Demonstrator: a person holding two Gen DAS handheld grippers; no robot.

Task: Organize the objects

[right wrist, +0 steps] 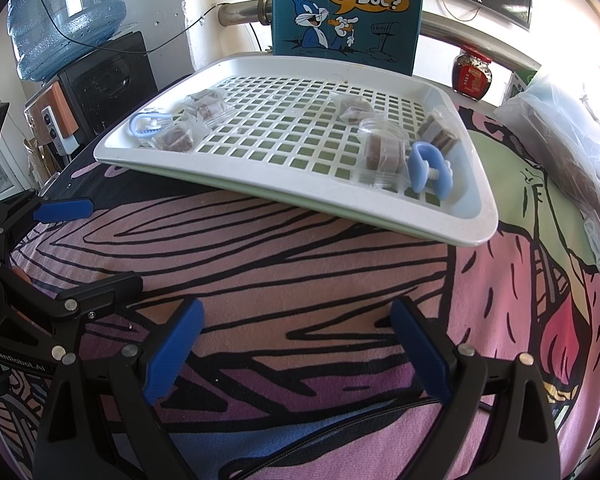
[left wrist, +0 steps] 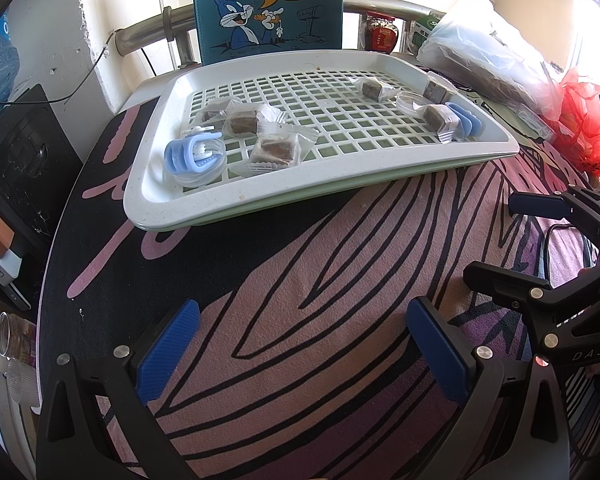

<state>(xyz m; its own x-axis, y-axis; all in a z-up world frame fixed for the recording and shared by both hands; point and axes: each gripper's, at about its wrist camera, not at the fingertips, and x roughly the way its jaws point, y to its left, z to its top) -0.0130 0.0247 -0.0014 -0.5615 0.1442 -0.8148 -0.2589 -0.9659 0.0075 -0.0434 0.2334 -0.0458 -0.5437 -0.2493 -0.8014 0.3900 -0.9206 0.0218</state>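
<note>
A white slotted tray [left wrist: 228, 204] [right wrist: 472, 224] lies on a pink and black patterned cloth. On it lie several wrapped brown cakes, such as one at the left [left wrist: 274, 148] [right wrist: 176, 136] and one at the right [left wrist: 438, 117] [right wrist: 382, 152]. A light blue clip [left wrist: 194, 156] [right wrist: 146, 126] lies at the tray's left end, another [left wrist: 466, 120] [right wrist: 426, 170] at its right end. My left gripper [left wrist: 304, 350] is open and empty, near the tray's front. My right gripper [right wrist: 296, 350] is open and empty, also short of the tray.
A teal cartoon box [left wrist: 268, 4] [right wrist: 346, 8] stands behind the tray. A jar [left wrist: 380, 32] [right wrist: 472, 72] and plastic bags [left wrist: 488, 48] [right wrist: 568, 128] lie at the right. A water bottle [right wrist: 66, 8] and black dispenser [right wrist: 112, 76] stand at the left.
</note>
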